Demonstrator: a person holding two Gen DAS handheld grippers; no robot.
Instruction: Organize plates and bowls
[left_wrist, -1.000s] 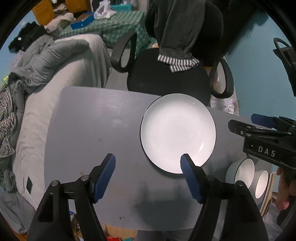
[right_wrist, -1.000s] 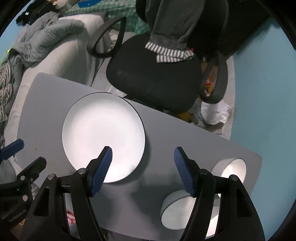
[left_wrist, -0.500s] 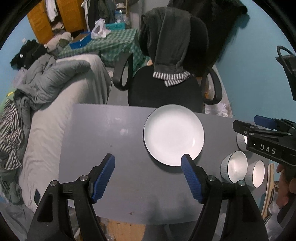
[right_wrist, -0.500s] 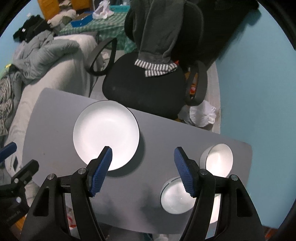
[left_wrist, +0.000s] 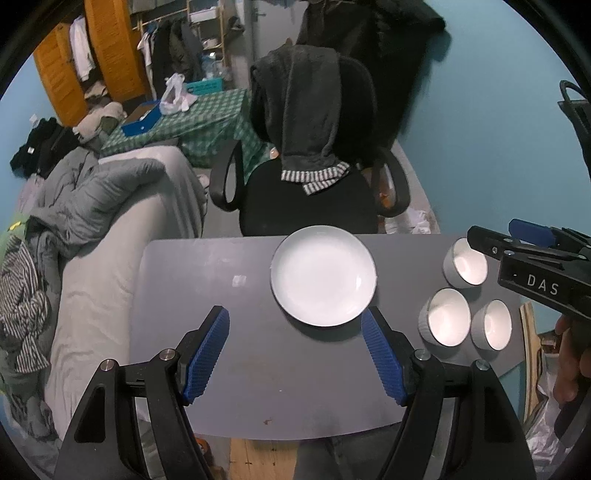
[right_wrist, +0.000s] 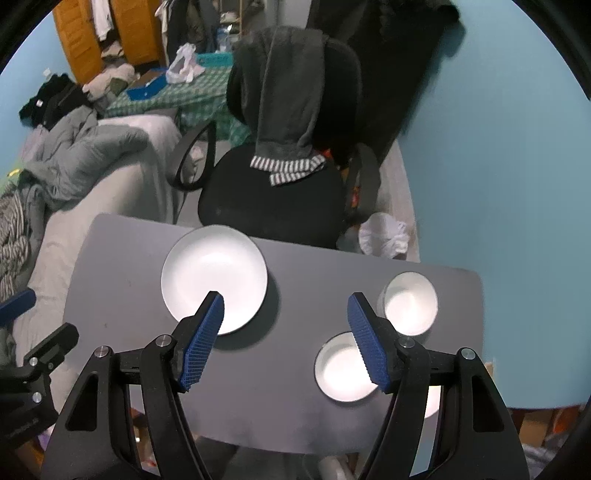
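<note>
A white plate (left_wrist: 323, 275) (right_wrist: 214, 278) lies on the grey table (left_wrist: 207, 288) (right_wrist: 295, 354) near its far edge. Three white bowls stand at the table's right end: a far bowl (left_wrist: 464, 261) (right_wrist: 409, 303), a near bowl (left_wrist: 445, 322) (right_wrist: 341, 366) and a third bowl (left_wrist: 492, 329) at the right edge. My left gripper (left_wrist: 295, 334) hangs high above the table's near side, open and empty. My right gripper (right_wrist: 286, 319) also hangs high, open and empty, between the plate and the bowls; its body (left_wrist: 532, 266) shows at the right of the left wrist view.
A black office chair (left_wrist: 306, 199) (right_wrist: 273, 199) draped with a dark garment stands behind the table. A grey sofa (left_wrist: 110, 229) with piled clothes runs along the left. A blue wall (right_wrist: 498, 147) closes the right side. A person's hand (left_wrist: 570, 354) holds the right gripper.
Both grippers have risen and drawn back from the table, so the plate and bowls look smaller and more of the room shows. Their jaws kept the same width.
</note>
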